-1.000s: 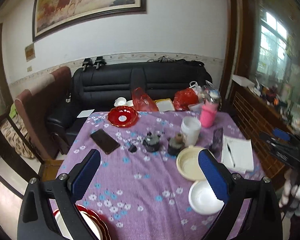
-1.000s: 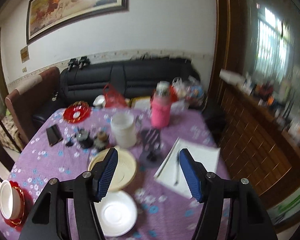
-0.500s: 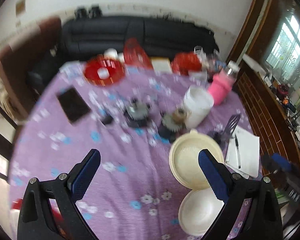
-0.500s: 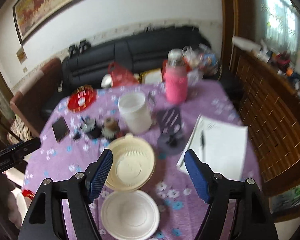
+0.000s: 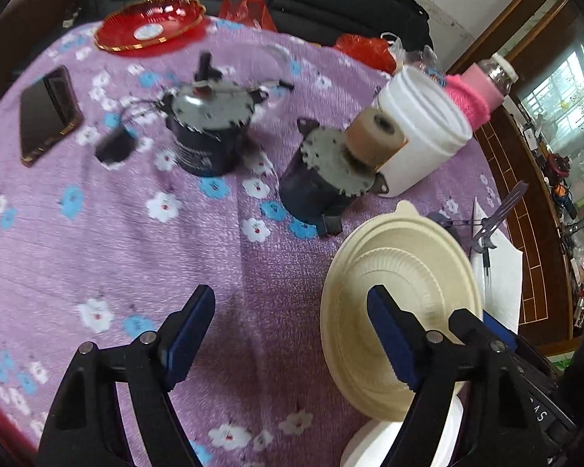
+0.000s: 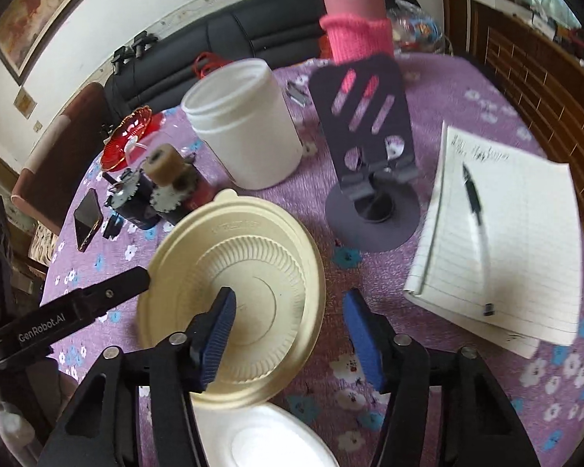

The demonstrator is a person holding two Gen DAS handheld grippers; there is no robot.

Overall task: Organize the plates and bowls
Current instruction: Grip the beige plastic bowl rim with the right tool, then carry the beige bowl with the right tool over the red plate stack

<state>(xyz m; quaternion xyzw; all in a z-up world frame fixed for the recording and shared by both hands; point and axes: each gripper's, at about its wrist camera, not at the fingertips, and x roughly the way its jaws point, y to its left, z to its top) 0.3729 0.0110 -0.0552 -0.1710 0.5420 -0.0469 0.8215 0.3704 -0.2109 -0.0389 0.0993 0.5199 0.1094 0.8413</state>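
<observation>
The white bowl (image 6: 268, 436) below the cream bowl (image 6: 253, 272) is cut off by the frame's bottom edge; gripper arms hide its sides. Notepad (image 6: 518, 233) writing is illegible.

"GenRobot.AI" in white on the left gripper (image 6: 70, 321) arm's black side

Matt ribbed cream bowl (image 6: 229, 292) on crinkled purple cloth (image 5: 136, 257); glossy red dish (image 5: 152, 25).
</observation>
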